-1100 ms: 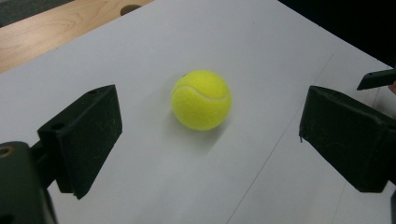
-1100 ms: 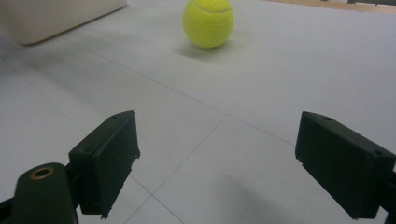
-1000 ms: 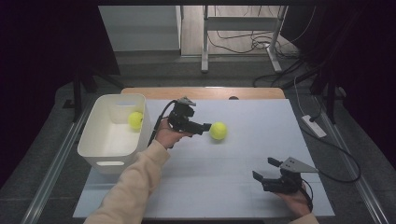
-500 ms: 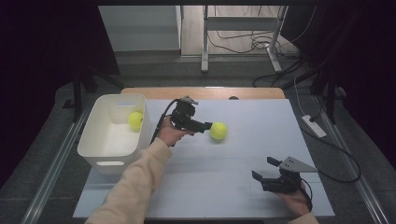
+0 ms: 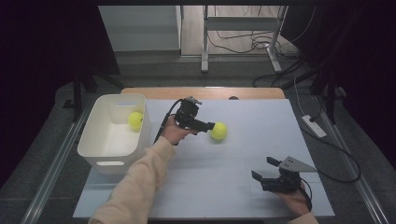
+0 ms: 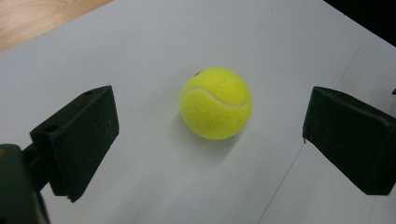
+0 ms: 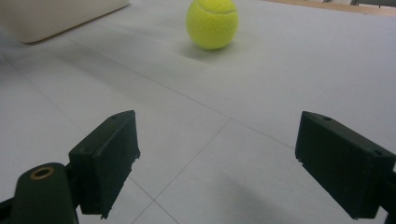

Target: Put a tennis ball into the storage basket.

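Note:
A yellow tennis ball (image 5: 218,131) rests on the white table sheet (image 5: 243,154), just right of my left gripper (image 5: 211,127). In the left gripper view the ball (image 6: 215,103) lies between the wide-apart black jaws of that gripper (image 6: 210,136), touching neither. A second tennis ball (image 5: 136,120) sits inside the white bin (image 5: 109,154) at the left. My right gripper (image 5: 263,168) rests open near the table's front right, holding nothing. Its own view shows the ball (image 7: 212,23) far ahead of the right gripper (image 7: 215,158).
The white bin's corner (image 7: 56,14) shows at the top left of the right gripper view. A wooden table edge (image 5: 205,92) runs along the back. A cable and power strip (image 5: 314,126) lie off the table's right side.
My left gripper has edged a little towards the ball on the table. The ball and the right gripper have stayed where they were.

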The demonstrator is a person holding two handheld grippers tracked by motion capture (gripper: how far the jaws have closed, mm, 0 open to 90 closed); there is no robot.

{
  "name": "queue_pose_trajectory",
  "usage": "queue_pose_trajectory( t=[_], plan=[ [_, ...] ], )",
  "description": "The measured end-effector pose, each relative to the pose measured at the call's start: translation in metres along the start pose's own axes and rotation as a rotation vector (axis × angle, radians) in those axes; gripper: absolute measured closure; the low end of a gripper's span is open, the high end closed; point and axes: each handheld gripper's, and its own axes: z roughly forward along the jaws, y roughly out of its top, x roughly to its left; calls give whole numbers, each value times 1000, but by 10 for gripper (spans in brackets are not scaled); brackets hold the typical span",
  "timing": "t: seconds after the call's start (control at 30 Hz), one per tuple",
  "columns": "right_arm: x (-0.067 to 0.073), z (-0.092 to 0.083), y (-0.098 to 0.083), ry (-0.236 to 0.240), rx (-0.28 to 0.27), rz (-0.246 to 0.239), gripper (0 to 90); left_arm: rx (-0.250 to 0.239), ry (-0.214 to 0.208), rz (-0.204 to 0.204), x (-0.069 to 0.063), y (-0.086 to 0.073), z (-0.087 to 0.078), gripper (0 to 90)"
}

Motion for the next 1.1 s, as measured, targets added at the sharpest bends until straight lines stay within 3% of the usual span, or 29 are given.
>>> queue_pose_trajectory(
  t=[0.4, 1.1],
  plan=[
    [0, -1, -1, 1, -1, 2, 132, 31, -16, 12, -3, 3, 18, 44],
    [-1, 0, -1, 3, 2, 3, 132, 49, -37, -15, -1, 3, 39, 42]
  ],
)
